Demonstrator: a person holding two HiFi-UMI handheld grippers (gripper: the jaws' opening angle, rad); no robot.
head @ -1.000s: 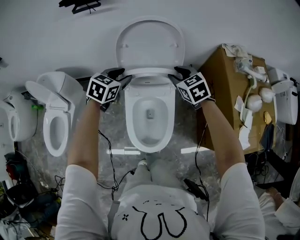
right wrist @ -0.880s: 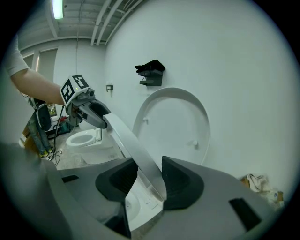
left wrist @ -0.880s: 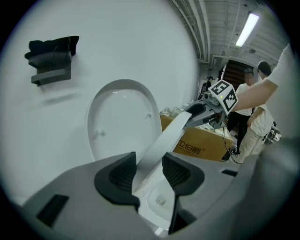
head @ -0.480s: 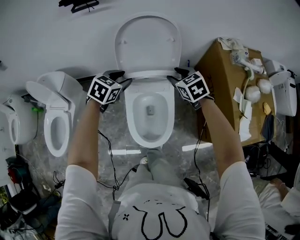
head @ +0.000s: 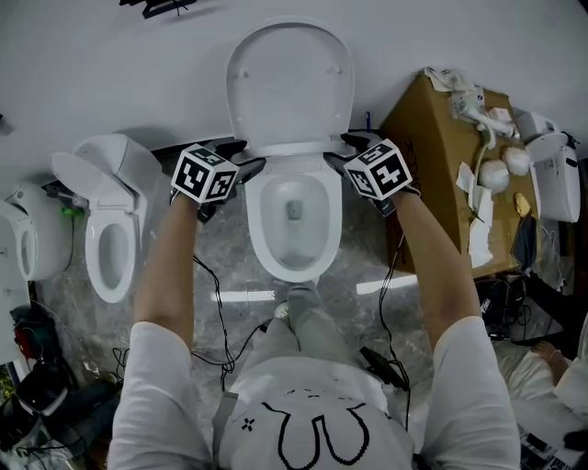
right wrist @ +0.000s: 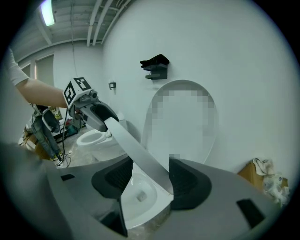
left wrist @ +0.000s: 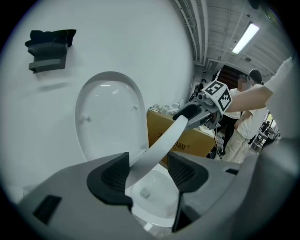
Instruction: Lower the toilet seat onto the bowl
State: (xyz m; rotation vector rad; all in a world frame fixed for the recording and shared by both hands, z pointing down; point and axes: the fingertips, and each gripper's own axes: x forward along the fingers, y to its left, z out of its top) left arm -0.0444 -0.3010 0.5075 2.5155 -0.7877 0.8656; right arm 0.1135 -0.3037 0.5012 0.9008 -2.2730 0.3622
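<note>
A white toilet stands against the wall with its lid (head: 289,87) upright. The seat ring (head: 260,240) is swung forward off the lid, over the bowl (head: 294,216); I cannot tell whether it rests on the rim. My left gripper (head: 243,158) is at the seat's left side and my right gripper (head: 344,149) at its right side. In the left gripper view the seat (left wrist: 161,140) runs edge-on between the opening jaws (left wrist: 147,171), with a gap to the right-hand pad. The right gripper (right wrist: 150,176) is also opening around the seat (right wrist: 136,150), with a gap at its left pad.
A second toilet (head: 110,229) stands to the left and another (head: 23,239) at the far left. A cardboard box (head: 441,156) with loose white parts stands right of the bowl. A black bracket (head: 156,9) hangs on the wall. Cables (head: 216,312) trail on the floor.
Both grippers have come a little forward and down with the seat, away from the upright lid. Their jaws have widened around the seat's edges.
</note>
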